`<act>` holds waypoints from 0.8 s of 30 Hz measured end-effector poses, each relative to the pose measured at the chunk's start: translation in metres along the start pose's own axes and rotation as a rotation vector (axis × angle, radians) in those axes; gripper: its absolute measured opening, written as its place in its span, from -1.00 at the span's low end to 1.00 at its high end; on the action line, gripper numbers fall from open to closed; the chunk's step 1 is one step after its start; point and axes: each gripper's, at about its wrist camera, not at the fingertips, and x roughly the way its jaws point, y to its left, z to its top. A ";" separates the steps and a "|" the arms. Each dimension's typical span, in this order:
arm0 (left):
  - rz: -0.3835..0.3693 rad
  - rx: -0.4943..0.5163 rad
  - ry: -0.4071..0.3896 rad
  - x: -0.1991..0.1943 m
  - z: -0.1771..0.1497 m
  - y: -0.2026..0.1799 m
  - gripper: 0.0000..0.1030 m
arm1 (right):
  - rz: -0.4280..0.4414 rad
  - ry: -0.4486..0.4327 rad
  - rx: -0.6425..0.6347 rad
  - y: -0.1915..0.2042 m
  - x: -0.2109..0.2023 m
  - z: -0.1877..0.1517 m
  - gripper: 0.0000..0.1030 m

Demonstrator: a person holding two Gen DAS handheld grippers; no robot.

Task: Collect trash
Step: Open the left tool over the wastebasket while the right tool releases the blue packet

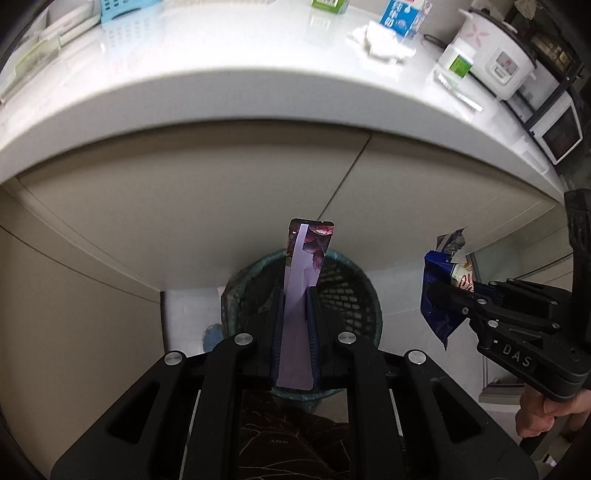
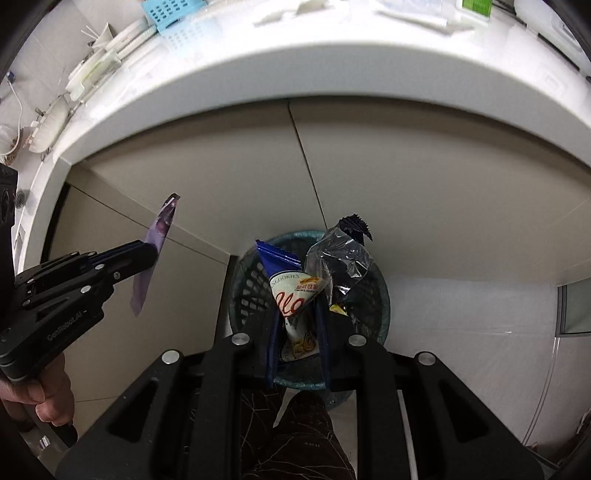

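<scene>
My left gripper (image 1: pixel 295 295) is shut on a flat purple wrapper (image 1: pixel 304 266), held upright above a dark mesh trash basket (image 1: pixel 347 291) on the floor. It also shows in the right wrist view (image 2: pixel 144 254), with the purple wrapper (image 2: pixel 155 251) hanging from it, left of the basket. My right gripper (image 2: pixel 297 306) is shut on a blue and white cookie wrapper (image 2: pixel 291 295), with crumpled clear and black plastic (image 2: pixel 341 258) beside it, over the trash basket (image 2: pixel 380 295). In the left wrist view the right gripper (image 1: pixel 439 291) holds the blue wrapper (image 1: pixel 439 295) right of the basket.
A white counter (image 1: pixel 236 99) overhangs beige cabinet doors (image 1: pixel 184 206) behind the basket. On it stand a crumpled tissue (image 1: pixel 380 40), a blue carton (image 1: pixel 404 16), a rice cooker (image 1: pixel 495 51) and a blue basket (image 2: pixel 173 13). My patterned trouser leg (image 2: pixel 295 435) is below.
</scene>
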 end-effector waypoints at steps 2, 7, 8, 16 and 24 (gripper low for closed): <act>0.001 -0.005 0.019 0.008 -0.003 0.002 -0.78 | -0.007 0.013 0.005 -0.001 0.006 -0.002 -0.68; 0.014 -0.008 0.073 0.032 -0.010 0.002 -0.78 | -0.019 0.034 0.028 -0.008 0.012 -0.004 -0.68; 0.012 -0.008 0.081 0.036 -0.011 0.001 -0.78 | -0.022 0.033 0.030 -0.009 0.011 -0.005 -0.68; 0.000 0.017 0.138 0.068 -0.022 -0.016 -0.78 | -0.049 0.040 0.053 -0.021 0.006 -0.005 -0.68; -0.016 0.052 0.162 0.084 -0.027 -0.036 -0.78 | -0.058 0.039 0.064 -0.037 -0.003 -0.019 -0.68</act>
